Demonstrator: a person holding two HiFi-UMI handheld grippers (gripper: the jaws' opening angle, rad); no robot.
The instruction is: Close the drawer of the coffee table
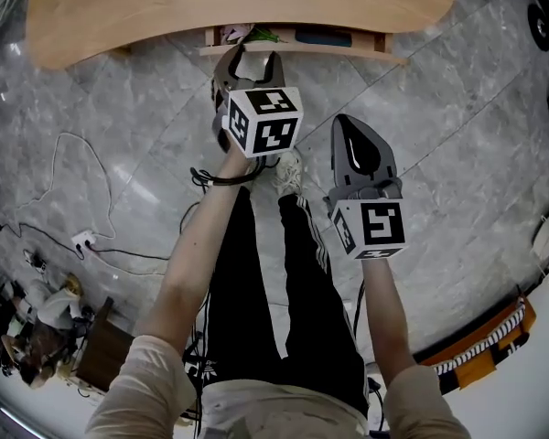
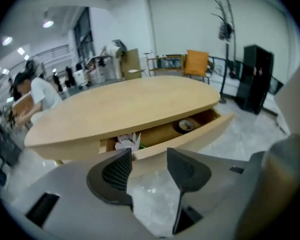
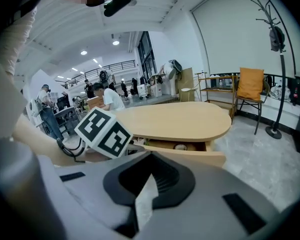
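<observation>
Right gripper (image 1: 349,131), fingers shut (empty), hangs near; left gripper (image 1: 254,62), fingers wide apart and empty, should push the drawer (image 1: 348,51) front squarely

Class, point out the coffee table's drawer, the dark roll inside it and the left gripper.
drawer (image 2: 205,133): left gripper view, its front panel.
dark roll (image 2: 186,125): left gripper view, its top face.
left gripper (image 2: 149,152): left gripper view, midway between its open fingertips.

Pale wood coffee table (image 1: 165,7) and drawer (image 1: 293,50), grey veined floor (image 1: 457,135), black white-striped trousers (image 1: 247,282).
</observation>
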